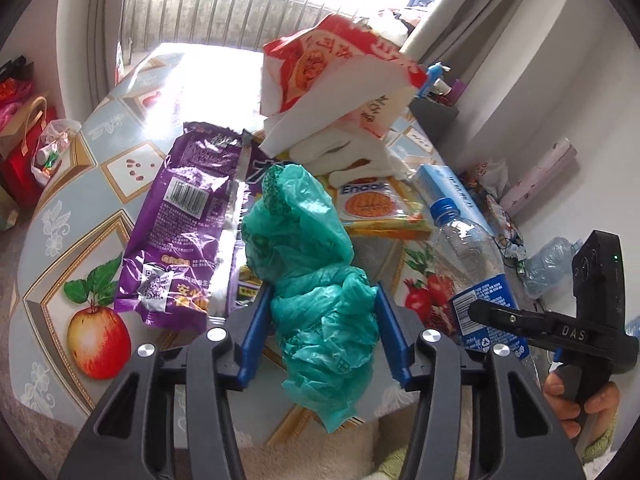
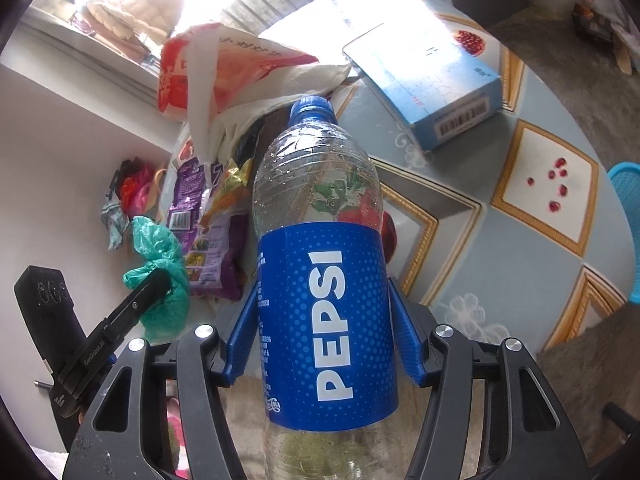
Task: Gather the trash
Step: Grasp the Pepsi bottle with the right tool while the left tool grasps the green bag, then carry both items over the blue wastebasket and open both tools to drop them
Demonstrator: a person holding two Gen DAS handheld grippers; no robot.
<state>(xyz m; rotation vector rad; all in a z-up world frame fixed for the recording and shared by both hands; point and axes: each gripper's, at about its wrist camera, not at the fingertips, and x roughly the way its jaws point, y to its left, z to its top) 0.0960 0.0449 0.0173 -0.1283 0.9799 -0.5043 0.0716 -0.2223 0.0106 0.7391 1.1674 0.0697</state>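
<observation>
A round table (image 1: 60,216) under a fruit-printed oilcloth fills both views, its far edge washed out by light from a window with a ribbed radiator (image 1: 208,16) below it. On it, toward the far middle, stands a heap of litter topped by a red-and-white paper bag (image 1: 336,68) tilted over white tissue; a purple snack wrapper (image 1: 180,216) lies flat to the left of the heap, and a yellow noodle packet (image 1: 376,208) sits to the right of it. A pale blue carton (image 2: 432,92) lies on the table farther right, seen beyond the bottle's cap in the right wrist view. The left gripper (image 1: 322,312) is clamped on a crumpled green plastic bag (image 1: 312,264), its blue pads pressing into both sides while the bag's tail hangs below the table's near edge (the bag looks lifted clear, though where its far end meets the wrappers I cannot tell). The right gripper (image 2: 322,332) grips an empty clear Pepsi bottle (image 2: 320,280) by its blue label, cap pointing away toward the heap; a hand (image 1: 580,404) shows at its handle at the near right.
</observation>
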